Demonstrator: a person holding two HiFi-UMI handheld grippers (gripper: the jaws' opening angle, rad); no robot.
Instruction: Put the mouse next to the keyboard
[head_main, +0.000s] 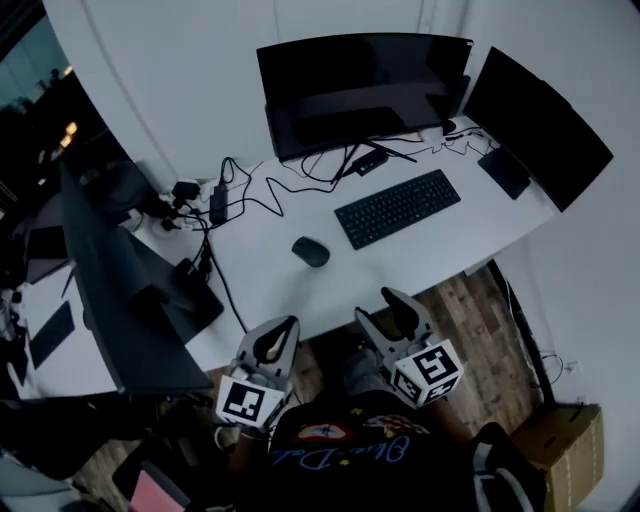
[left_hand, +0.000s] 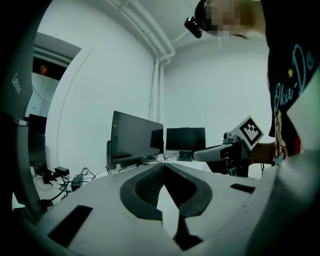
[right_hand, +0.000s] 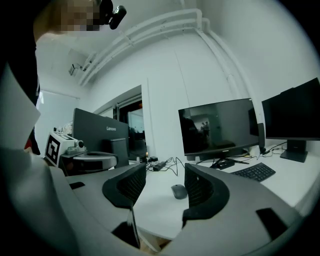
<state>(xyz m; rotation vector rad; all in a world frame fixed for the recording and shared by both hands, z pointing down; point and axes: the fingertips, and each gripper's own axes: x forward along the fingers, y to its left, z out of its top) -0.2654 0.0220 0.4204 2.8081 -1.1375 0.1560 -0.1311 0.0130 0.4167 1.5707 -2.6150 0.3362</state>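
Black cables (head_main: 218, 205) beyond mouse (head_main: 311, 252); keyboard (head_main: 397, 208) nearby

The word "Lenovo" stands in small pale letters on the back of the dark monitor (right_hand: 95, 132). The person's black shirt (head_main: 345, 445) has curly blue writing across it, but it is too swirly to read for sure.

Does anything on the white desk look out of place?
The dark oval mouse sits alone, well apart from the black keyboard. Black cables lie tangled behind it.
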